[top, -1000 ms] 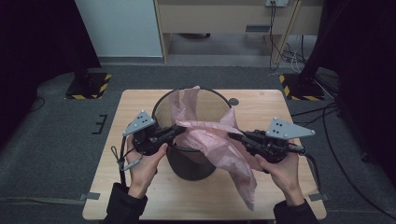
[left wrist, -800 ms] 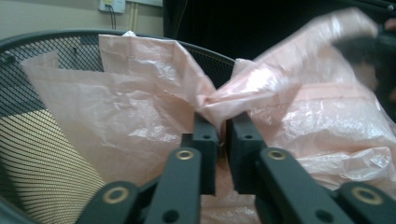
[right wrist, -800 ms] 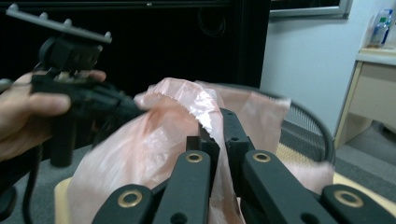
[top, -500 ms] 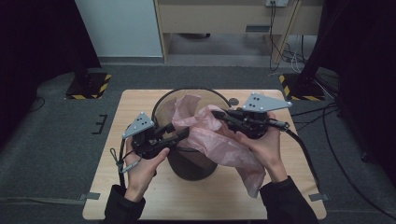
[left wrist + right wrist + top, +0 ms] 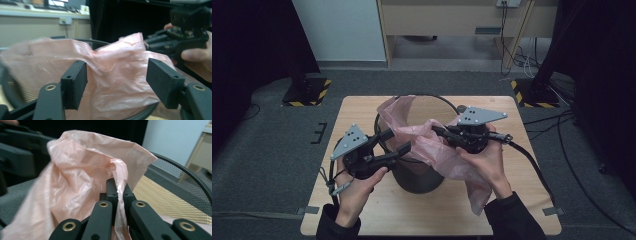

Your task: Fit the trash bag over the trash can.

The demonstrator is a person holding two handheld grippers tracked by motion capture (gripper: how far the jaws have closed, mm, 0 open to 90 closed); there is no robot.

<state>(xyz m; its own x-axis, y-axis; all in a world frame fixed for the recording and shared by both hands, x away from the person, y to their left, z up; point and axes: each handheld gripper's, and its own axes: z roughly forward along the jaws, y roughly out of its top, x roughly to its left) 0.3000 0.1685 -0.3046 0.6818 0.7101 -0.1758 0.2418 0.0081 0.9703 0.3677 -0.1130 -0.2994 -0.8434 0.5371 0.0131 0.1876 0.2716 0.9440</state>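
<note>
Over the mesh bin (image 5: 417, 170), the right gripper (image 5: 438, 132) pinches the pink bag's (image 5: 447, 155) edge while the left gripper (image 5: 398, 141) waits with jaws apart, apparently mid-lining; next, it should grab the near edge

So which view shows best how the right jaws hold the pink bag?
The right gripper view: the right gripper is shut on the pink bag. The high view shows it small; the left gripper view shows it blurred, farther off.
</note>
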